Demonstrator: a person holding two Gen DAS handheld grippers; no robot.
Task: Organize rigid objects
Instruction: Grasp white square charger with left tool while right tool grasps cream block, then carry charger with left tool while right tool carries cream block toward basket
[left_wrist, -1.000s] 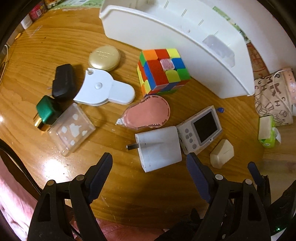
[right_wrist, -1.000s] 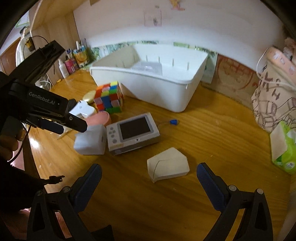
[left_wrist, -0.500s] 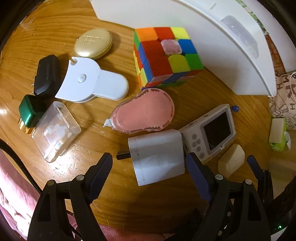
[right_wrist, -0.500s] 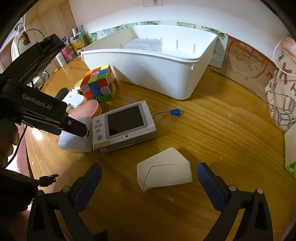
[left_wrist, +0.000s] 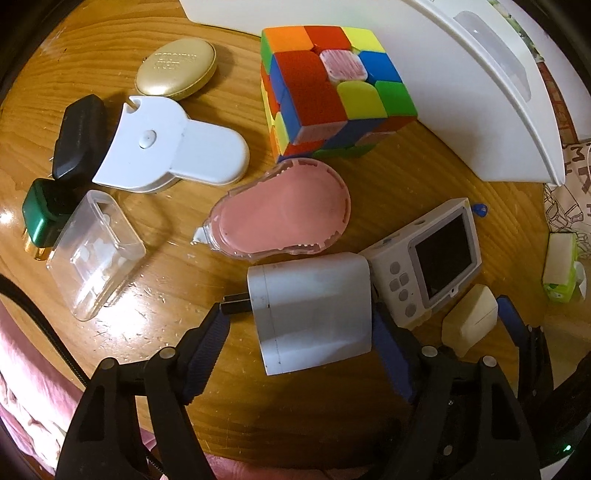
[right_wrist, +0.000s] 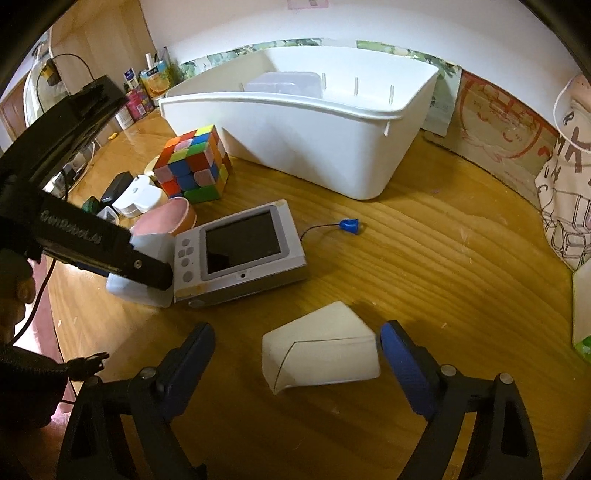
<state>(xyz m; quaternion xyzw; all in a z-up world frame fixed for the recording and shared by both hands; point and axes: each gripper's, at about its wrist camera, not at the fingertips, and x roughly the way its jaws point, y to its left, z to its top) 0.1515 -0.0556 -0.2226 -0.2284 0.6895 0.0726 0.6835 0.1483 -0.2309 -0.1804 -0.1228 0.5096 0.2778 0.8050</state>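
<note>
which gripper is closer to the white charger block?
Left. The left gripper straddles the white charger block, open. The right gripper sits open around the cream wedge box, beyond the handheld console.

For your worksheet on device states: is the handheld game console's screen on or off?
Off. The handheld game console lies flat on the table, screen up, and the screen is dark in both views, with only faint reflections.

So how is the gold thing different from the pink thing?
The gold case is a smooth, shiny oval; the pink tape dispenser is teardrop-shaped with a pointed white tip and a clear rim. The gold case lies far from the left gripper, left of the Rubik's cube; the pink dispenser lies nearer, touching the white charger. Both lie flat on the table.
</note>
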